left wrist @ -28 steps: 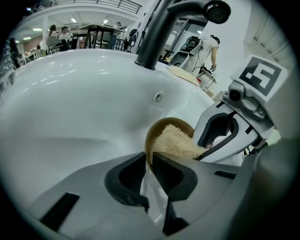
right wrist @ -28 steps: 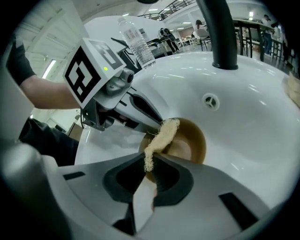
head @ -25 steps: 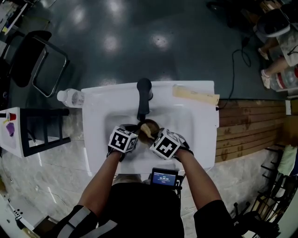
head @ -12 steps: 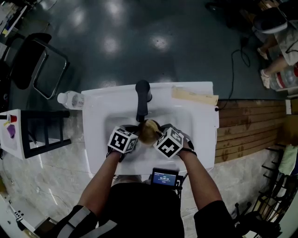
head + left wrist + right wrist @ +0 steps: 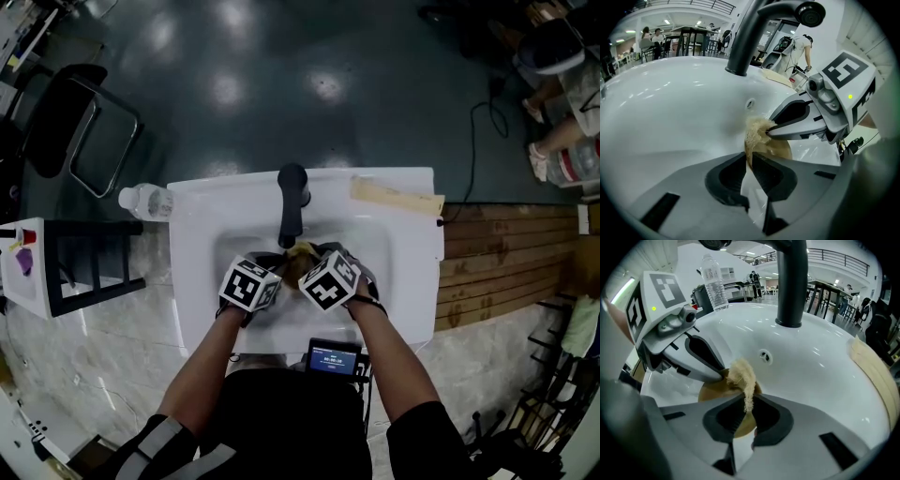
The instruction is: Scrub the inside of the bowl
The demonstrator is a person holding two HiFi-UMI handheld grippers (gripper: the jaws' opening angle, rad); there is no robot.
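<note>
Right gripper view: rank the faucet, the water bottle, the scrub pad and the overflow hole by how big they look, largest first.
1. faucet
2-3. water bottle and scrub pad look about alike; the pad is much nearer the camera, so no ranking between them
4. overflow hole

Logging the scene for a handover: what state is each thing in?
bowl: held in the sink, by its rim
scrubber: pinched, touching the bowl
left claw: shut on bowl
right claw: shut on scrubber
faucet: no water running
bottle: upright, capped
</note>
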